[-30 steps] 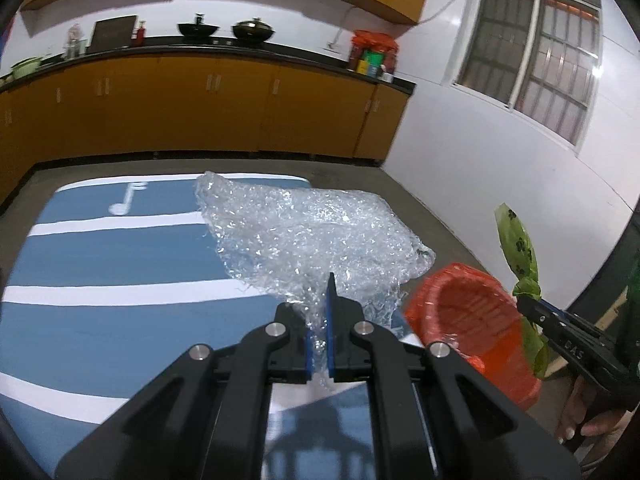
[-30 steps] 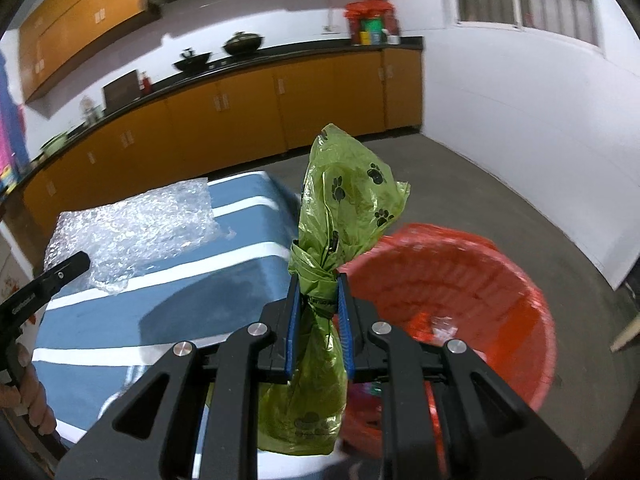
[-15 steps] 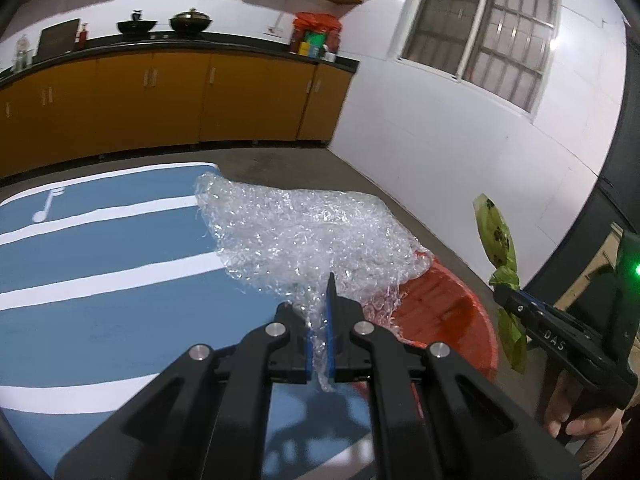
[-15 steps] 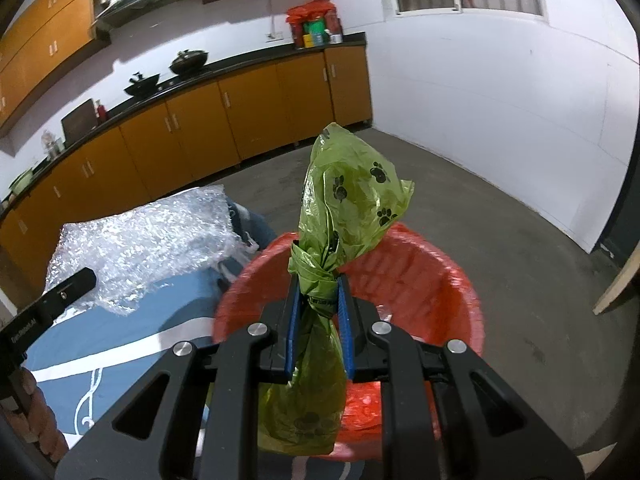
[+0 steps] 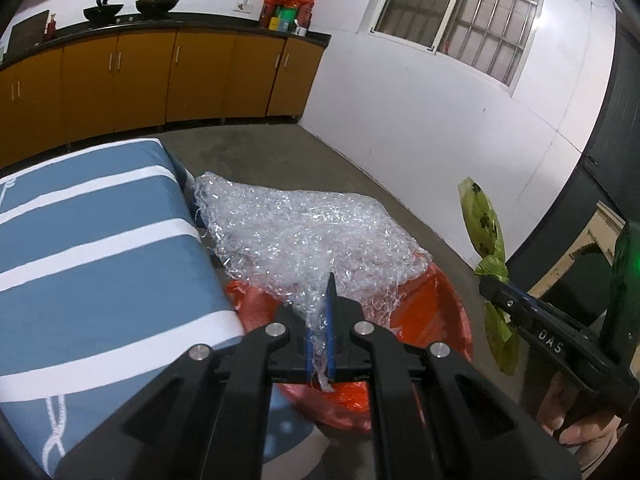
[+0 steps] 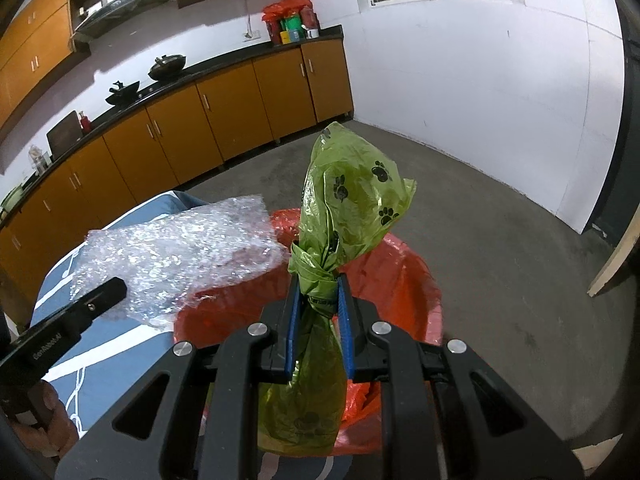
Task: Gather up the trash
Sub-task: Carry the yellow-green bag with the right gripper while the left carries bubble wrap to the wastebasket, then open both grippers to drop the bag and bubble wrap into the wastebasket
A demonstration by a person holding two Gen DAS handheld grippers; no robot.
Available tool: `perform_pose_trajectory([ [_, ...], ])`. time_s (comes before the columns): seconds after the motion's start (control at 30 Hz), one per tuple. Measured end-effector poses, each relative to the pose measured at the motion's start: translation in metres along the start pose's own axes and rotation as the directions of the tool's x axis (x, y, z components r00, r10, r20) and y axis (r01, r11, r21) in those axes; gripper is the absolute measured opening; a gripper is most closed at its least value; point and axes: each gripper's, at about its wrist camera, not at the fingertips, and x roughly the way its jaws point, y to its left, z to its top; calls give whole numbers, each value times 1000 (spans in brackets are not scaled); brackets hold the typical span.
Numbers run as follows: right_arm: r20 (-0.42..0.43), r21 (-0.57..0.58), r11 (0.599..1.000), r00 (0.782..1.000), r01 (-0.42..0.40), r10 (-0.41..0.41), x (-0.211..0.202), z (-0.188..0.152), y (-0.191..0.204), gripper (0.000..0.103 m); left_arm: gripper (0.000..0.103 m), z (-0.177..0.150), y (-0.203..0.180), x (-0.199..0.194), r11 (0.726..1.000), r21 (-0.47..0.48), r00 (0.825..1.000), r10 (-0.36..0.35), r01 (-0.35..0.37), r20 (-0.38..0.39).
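Left gripper: fingers closed on a corner of a sheet of clear bubble wrap, which spreads forward from the blue pads and hangs over the near rim of the bin. Right gripper: fingers clamped on the knotted neck of a green bag printed with black paw marks; the bag's bulged top stands above the pads, its lower part hangs below them, over the bin's opening. Bin: round, lined with red plastic, standing on the grey concrete floor just beside the edge of a blue surface with white stripes. Background: orange-brown cabinets under a dark counter carrying two dark woks and a cluster of containers; white wall with a barred window. A hand shows at the right gripper's handle.
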Motion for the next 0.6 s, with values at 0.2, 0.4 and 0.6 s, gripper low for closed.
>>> perform_pose_trajectory([
  [0.2,-9,17,1000,1000,-18,19,6,5,-3,18,7,0,-11,19,1000,11,999,-16,17,-36],
  [0.4,-16,22,999,999,-42,43,10,5,-7,23,16,-5,-6,27,1000,10,998,-20,20,-67],
  [0.6,-21,19,999,999,-47,48,9,0,-7,38,26,-8,7,26,1000,-10,998,-3,2,-67],
])
